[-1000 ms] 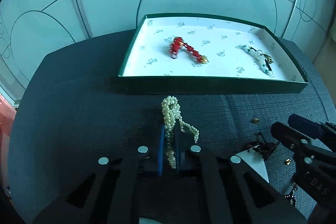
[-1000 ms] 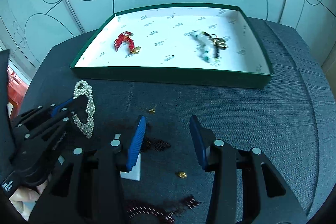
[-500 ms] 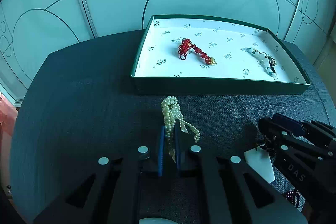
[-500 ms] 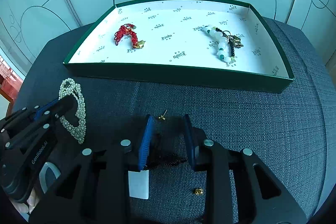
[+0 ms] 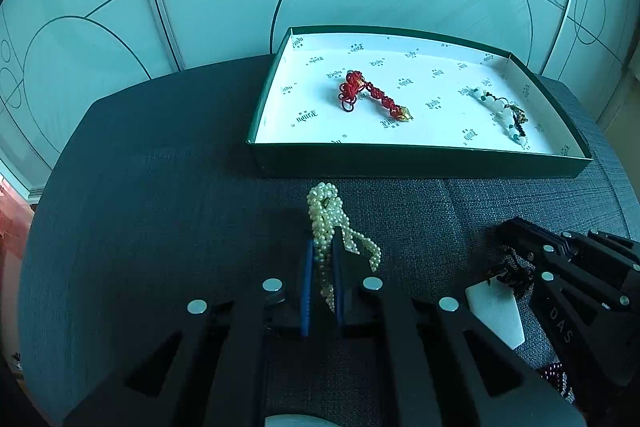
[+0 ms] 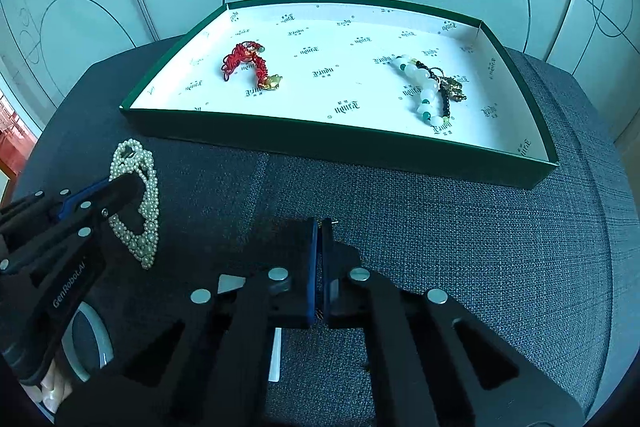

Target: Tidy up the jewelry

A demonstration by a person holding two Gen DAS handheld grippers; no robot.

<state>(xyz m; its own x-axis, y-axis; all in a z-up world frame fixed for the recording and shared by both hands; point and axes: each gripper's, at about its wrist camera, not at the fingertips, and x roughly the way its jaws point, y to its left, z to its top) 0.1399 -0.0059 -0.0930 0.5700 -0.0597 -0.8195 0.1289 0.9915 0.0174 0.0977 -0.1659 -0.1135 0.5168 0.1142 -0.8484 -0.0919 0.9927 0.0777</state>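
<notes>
My left gripper [image 5: 322, 247] is shut on a white pearl necklace [image 5: 326, 211], which hangs above the dark table; it also shows in the right wrist view [image 6: 138, 195]. My right gripper [image 6: 320, 227] is shut on a dark bead piece with a white tag [image 5: 496, 307]; that piece shows beside it in the left wrist view [image 5: 516, 271]. A green box with a white lining [image 5: 420, 159] lies ahead and holds a red knotted bracelet [image 5: 368, 95] and a white-and-green bead bracelet [image 5: 500, 111].
A small gold earring [image 6: 334, 222] lies just past my right fingertips. Dark red beads [image 5: 554, 377] lie at the lower right of the left wrist view. Frosted glass panels with circle lines stand behind the table.
My right gripper has closed from wide open to shut on the dark bead piece. Both grippers have moved nearer the box. The left stays shut on the pearls.
</notes>
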